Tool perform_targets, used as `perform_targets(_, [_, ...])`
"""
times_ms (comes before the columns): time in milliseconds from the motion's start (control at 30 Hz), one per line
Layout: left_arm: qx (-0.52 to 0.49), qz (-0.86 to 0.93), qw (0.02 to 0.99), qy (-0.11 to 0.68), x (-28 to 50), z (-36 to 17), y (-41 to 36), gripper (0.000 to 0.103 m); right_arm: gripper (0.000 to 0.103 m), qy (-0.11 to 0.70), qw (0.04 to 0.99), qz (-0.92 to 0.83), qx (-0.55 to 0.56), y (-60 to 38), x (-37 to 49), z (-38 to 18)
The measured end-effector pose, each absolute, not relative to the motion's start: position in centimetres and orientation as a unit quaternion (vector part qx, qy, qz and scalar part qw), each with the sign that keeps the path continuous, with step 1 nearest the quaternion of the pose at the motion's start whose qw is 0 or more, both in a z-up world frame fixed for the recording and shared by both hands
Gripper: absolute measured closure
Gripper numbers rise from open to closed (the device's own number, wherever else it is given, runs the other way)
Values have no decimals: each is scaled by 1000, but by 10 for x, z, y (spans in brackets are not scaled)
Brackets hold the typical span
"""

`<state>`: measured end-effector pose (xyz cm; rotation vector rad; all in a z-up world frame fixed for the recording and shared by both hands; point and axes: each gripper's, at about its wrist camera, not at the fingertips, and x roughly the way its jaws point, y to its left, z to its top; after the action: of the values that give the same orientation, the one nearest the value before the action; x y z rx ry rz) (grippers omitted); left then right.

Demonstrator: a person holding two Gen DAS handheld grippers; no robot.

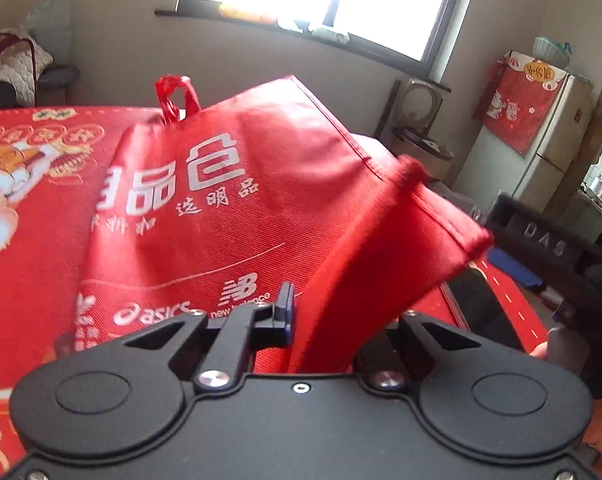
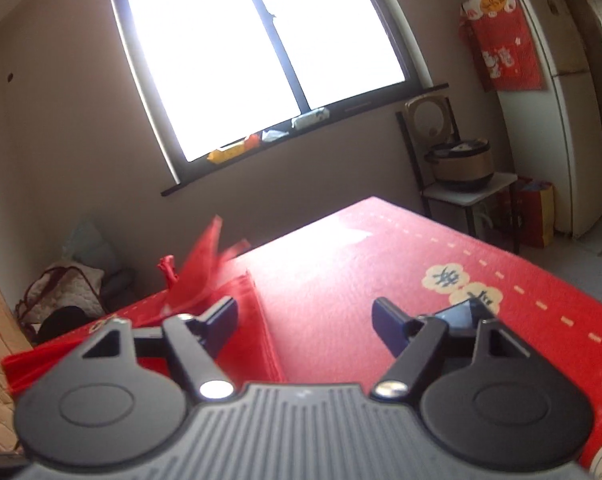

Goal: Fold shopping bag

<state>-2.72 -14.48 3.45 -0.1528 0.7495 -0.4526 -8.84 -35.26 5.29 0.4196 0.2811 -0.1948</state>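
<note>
Flap lifted, fold in hand

My left gripper [image 1: 297,320] is clamped on the red shopping bag [image 1: 229,208], raising one flap off the red tablecloth [image 2: 381,264]. My right gripper [image 2: 305,316] hangs spread, holding nothing. I'd carry the flap over evenly, edges matched.

woven matt cloth shopping bag [image 1: 229,216]; glossy tablecloth [image 2: 381,264].

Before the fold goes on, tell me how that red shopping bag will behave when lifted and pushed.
The shopping bag is probably floppy: its raised flap bends and sags where the left gripper lifts it. It seems light, since one pinch holds the flap up. The woven-looking cloth likely creases rather than springs back, though the handle may flop around.
</note>
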Motion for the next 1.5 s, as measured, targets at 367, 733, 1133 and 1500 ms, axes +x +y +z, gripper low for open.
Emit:
perform_targets(367, [-138, -270, 883, 358, -28, 27, -112, 31, 23, 108, 969, -72, 212, -357, -96, 61])
perform_targets(733, [-165, -242, 922, 255, -43, 66, -56, 25, 23, 147, 956, -61, 245, -369, -86, 51])
perform_targets(1133, [-177, -303, 890, 291, -39, 63, -74, 8, 22, 136, 958, -84, 238, -375, -91, 53])
perform_targets(1500, [-85, -344, 906, 231, -67, 83, -55, 1, 16, 163, 957, -70, 231, -374, -84, 48])
